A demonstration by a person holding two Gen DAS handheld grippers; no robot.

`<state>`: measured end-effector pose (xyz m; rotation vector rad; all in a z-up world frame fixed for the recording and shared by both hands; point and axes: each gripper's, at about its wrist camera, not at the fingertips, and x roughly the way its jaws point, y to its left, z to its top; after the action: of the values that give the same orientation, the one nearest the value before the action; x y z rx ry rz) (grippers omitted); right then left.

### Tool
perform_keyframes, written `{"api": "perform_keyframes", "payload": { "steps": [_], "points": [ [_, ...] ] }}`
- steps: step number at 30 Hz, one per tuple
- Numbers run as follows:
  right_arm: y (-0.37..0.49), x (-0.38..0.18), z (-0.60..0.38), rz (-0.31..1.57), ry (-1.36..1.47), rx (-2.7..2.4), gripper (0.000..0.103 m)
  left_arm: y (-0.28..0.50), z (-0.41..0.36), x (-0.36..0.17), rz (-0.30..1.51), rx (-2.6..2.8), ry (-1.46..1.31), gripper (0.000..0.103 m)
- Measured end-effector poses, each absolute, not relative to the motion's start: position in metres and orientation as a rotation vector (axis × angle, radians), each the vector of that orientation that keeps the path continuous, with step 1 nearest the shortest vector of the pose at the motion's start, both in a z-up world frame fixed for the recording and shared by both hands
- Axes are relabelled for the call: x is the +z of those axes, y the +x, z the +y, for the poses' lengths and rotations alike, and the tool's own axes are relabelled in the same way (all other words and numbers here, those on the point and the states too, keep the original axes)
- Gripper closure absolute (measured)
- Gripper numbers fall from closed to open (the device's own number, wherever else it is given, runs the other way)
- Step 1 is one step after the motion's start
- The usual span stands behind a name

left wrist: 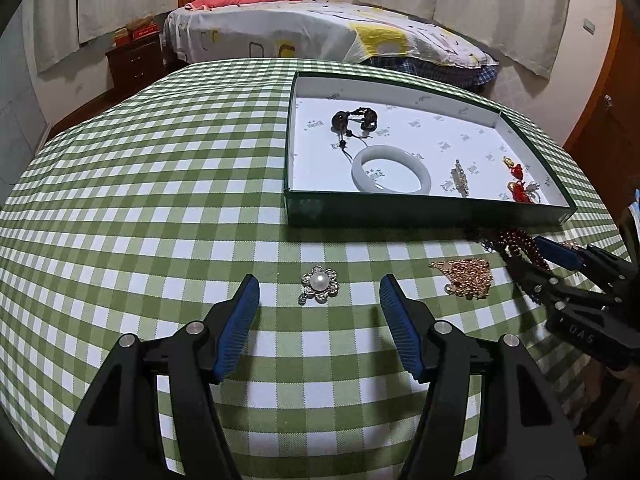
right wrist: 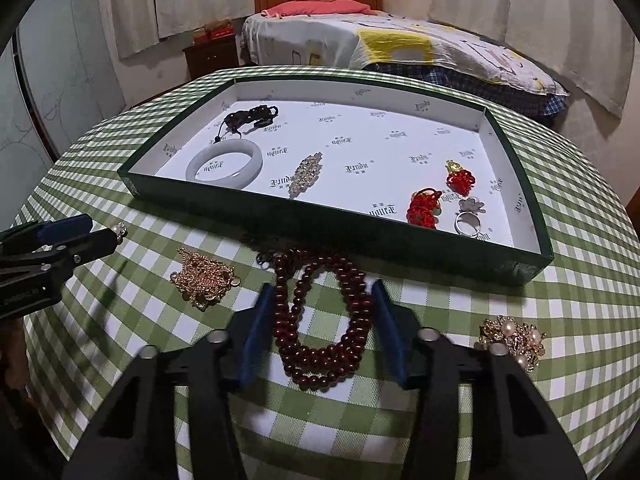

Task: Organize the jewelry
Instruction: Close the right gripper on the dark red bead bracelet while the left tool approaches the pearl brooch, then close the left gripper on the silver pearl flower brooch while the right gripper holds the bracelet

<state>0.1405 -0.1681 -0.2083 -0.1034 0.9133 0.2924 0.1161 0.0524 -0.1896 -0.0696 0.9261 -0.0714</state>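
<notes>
A pearl flower brooch point(left wrist: 319, 284) lies on the checked cloth between the open fingers of my left gripper point(left wrist: 319, 286). A dark red bead necklace point(right wrist: 320, 320) lies coiled between the open fingers of my right gripper point(right wrist: 323, 294); it also shows in the left wrist view point(left wrist: 516, 242). A gold filigree piece point(right wrist: 204, 278) lies left of the necklace, and shows in the left wrist view point(left wrist: 468, 278). A gold and pearl brooch point(right wrist: 514, 340) lies at the right. The green tray point(right wrist: 400, 236) holds a white bangle point(right wrist: 224, 162), a dark bead string point(right wrist: 250, 116), a crystal brooch point(right wrist: 306, 174), red knots point(right wrist: 424, 206) and a silver ring point(right wrist: 468, 220).
The round table with the green checked cloth point(left wrist: 160, 200) drops off at its near edge. A bed point(left wrist: 320, 28) and a dark nightstand point(left wrist: 134, 60) stand behind the table. The right gripper's body point(left wrist: 580, 292) reaches in at the right of the left wrist view.
</notes>
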Motion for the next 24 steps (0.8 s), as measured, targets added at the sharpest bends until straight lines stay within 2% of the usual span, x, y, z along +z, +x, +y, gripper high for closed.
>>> {"api": "perform_keyframes", "payload": {
  "steps": [3,6,11,17,21,24],
  "points": [
    [0.139,-0.207,-0.168,0.912,-0.102,0.305,0.078,0.118,0.053,-0.193,0.93,-0.069,-0.066,0.042],
    [0.136,-0.207,-0.168,0.91,-0.103,0.313,0.083,0.121,0.055,-0.196,0.934,-0.07,-0.073,0.042],
    [0.135,-0.207,-0.168,0.911,-0.1,0.317,0.085,0.126,0.056,-0.201,0.936,-0.077,-0.069,0.043],
    [0.135,-0.206,-0.168,0.912,-0.096,0.319,0.085,0.134,0.052,-0.201,0.93,-0.101,-0.051,0.062],
    [0.135,-0.206,-0.169,0.912,-0.091,0.321,0.085,0.136,0.048,-0.201,0.935,-0.125,-0.034,0.079],
    [0.135,-0.206,-0.17,0.912,-0.089,0.321,0.085,0.133,0.043,-0.201,0.93,-0.134,-0.003,0.082]
  ]
}}
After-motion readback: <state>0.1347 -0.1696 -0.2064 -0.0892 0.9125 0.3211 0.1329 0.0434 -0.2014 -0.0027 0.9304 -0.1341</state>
